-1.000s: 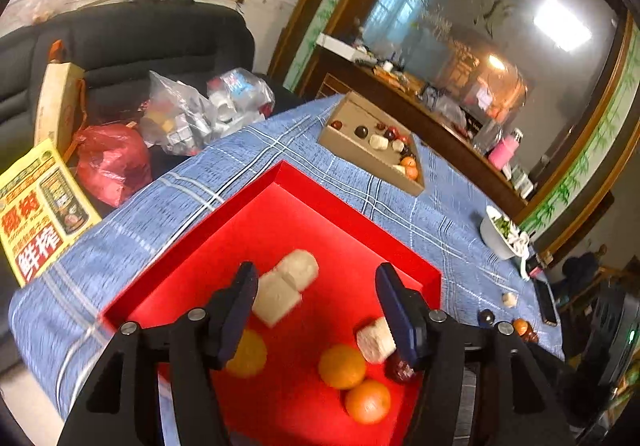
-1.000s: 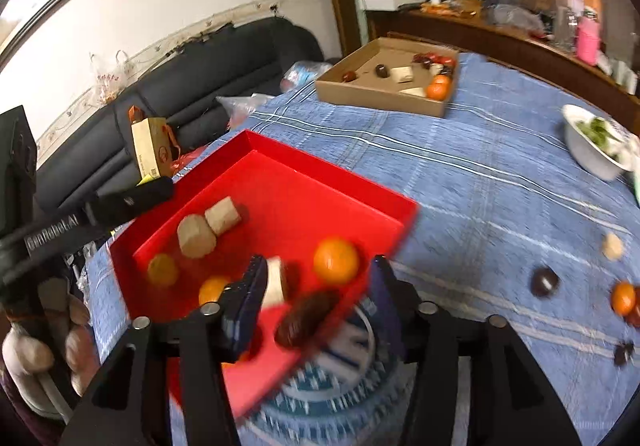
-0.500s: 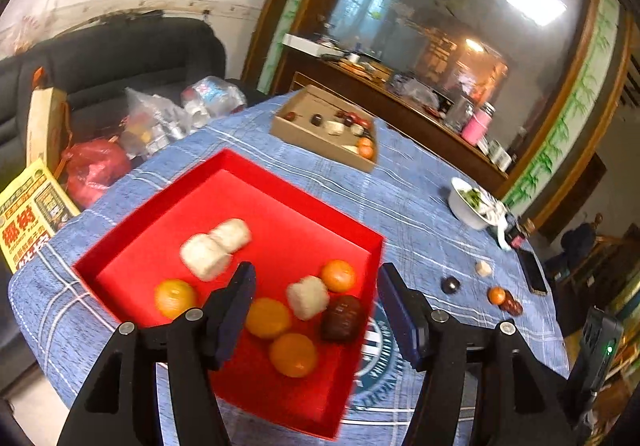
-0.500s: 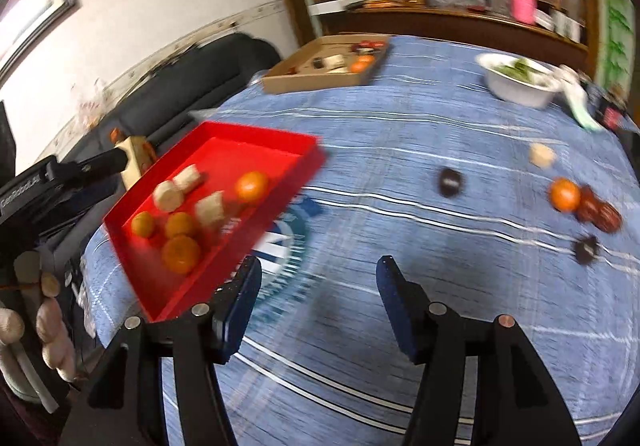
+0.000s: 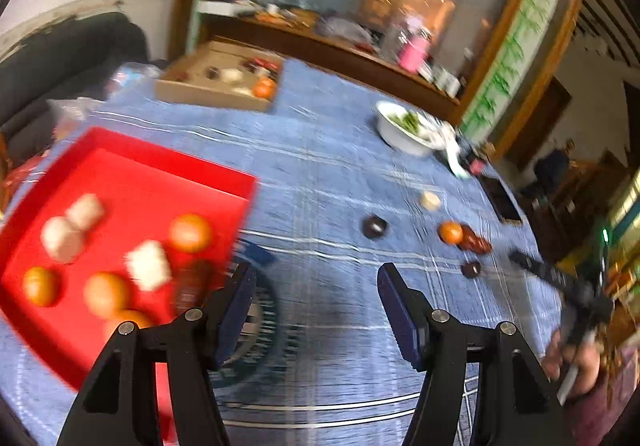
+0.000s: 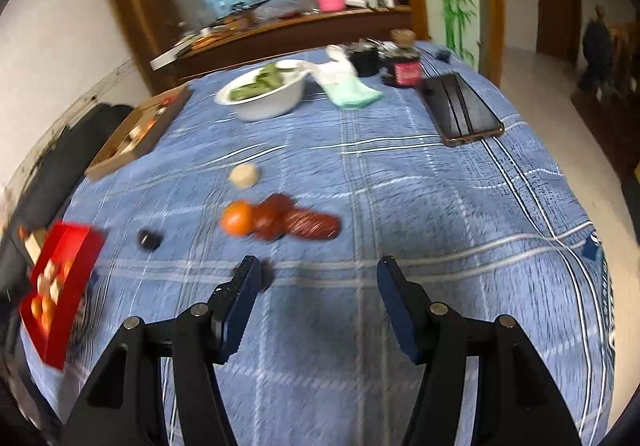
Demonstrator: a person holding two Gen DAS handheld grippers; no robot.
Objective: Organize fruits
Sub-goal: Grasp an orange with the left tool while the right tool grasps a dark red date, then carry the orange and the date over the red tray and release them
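A red tray [image 5: 132, 166] at the table's left holds several oranges [image 5: 190, 233], pale chunks [image 5: 147, 265] and a dark fruit [image 5: 194, 280]; it also shows in the right wrist view [image 6: 86, 246]. Loose on the blue cloth lie an orange [image 6: 237, 218], dark red fruits [image 6: 310, 224], a dark round fruit [image 6: 149, 239], another by my left finger [image 6: 265, 272] and a pale piece [image 6: 245, 175]. My left gripper [image 5: 314, 300] is open and empty, right of the tray. My right gripper [image 6: 316, 292] is open and empty, just short of the loose fruits.
A cardboard box [image 5: 216, 84] with more fruit stands at the far left. A white bowl of greens [image 6: 266, 90], a dark jar [image 6: 406, 68], a green-white cloth [image 6: 346, 86] and a phone [image 6: 460, 106] lie at the far side. The other hand-held gripper [image 5: 560, 282] shows at right.
Both grippers have swung right, away from the red tray, over the open cloth. The right one now faces the loose fruits. Both stay open.
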